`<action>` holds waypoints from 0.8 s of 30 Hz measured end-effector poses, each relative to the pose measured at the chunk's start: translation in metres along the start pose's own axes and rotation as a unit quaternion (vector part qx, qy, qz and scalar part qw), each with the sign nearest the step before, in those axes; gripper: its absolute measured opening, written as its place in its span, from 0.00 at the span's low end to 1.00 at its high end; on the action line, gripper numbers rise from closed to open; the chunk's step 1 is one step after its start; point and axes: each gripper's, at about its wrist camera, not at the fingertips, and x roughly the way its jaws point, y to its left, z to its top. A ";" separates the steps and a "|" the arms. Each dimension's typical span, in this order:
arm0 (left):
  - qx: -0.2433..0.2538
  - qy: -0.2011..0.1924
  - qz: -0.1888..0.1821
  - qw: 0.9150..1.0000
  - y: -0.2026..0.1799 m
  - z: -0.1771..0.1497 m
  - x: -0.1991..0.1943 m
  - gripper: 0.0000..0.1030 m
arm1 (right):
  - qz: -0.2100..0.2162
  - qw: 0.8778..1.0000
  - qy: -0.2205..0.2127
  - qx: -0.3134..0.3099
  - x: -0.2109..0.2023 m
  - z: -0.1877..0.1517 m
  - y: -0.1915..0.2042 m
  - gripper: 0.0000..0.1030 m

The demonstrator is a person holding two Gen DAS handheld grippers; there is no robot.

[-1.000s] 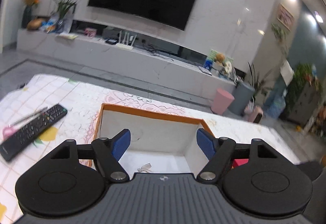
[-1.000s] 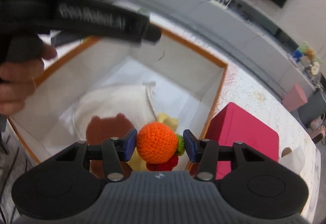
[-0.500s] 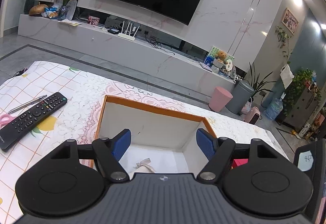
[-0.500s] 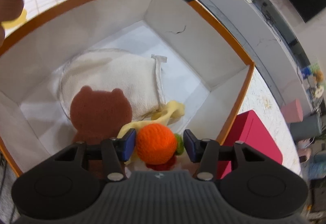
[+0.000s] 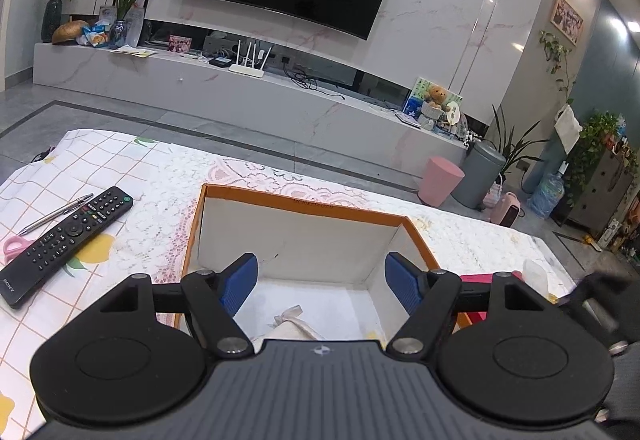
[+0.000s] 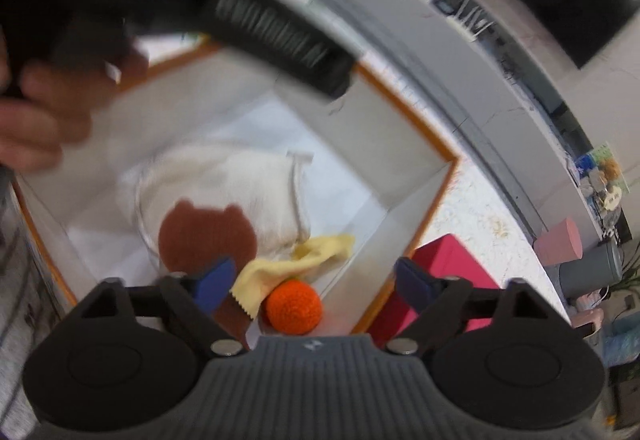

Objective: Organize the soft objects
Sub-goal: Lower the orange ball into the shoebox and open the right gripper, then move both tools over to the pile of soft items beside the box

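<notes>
The right gripper (image 6: pixel 310 278) has just been opening; its jaws stand wide and empty. The orange ball (image 6: pixel 294 306) lies free below and between them, in the near right corner of the box (image 6: pixel 404 100), touching a yellow cloth (image 6: pixel 296 266). The left gripper (image 5: pixel 322 282), also wide open and empty, hovers over the same box from its other side.

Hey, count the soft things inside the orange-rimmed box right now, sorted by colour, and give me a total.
White: 1, cloth pouch
Brown: 1, bear-shaped pad
Yellow: 1, cloth
Orange: 1, crocheted ball
Total: 4, all in the box
</notes>
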 end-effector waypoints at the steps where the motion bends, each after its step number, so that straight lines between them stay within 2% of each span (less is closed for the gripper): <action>1: 0.001 0.000 0.000 1.000 0.000 0.000 0.000 0.83 | -0.002 1.000 -0.015 0.013 -0.008 -0.003 -0.003 0.91; 7: 0.018 -0.009 0.007 1.000 -0.010 -0.001 0.001 0.83 | -0.036 0.995 -0.076 0.048 -0.043 -0.029 -0.024 0.91; 10: 0.032 -0.014 0.012 0.999 -0.018 -0.002 0.001 0.83 | -0.054 0.991 -0.086 0.081 -0.053 -0.046 -0.043 0.91; 12: 0.038 -0.021 0.018 0.999 -0.024 -0.001 0.000 0.83 | -0.078 0.985 -0.103 0.111 -0.061 -0.061 -0.058 0.91; 14: 0.045 -0.027 0.023 0.998 -0.029 -0.002 -0.003 0.83 | -0.091 0.978 -0.116 0.151 -0.067 -0.078 -0.073 0.96; 18: 0.057 -0.039 0.043 0.997 -0.042 0.000 -0.008 0.83 | -0.092 0.962 -0.119 0.226 -0.070 -0.111 -0.101 0.96; 24: 0.086 -0.051 0.056 0.993 -0.071 -0.001 -0.020 0.83 | -0.129 0.950 -0.135 0.251 -0.088 -0.137 -0.126 0.96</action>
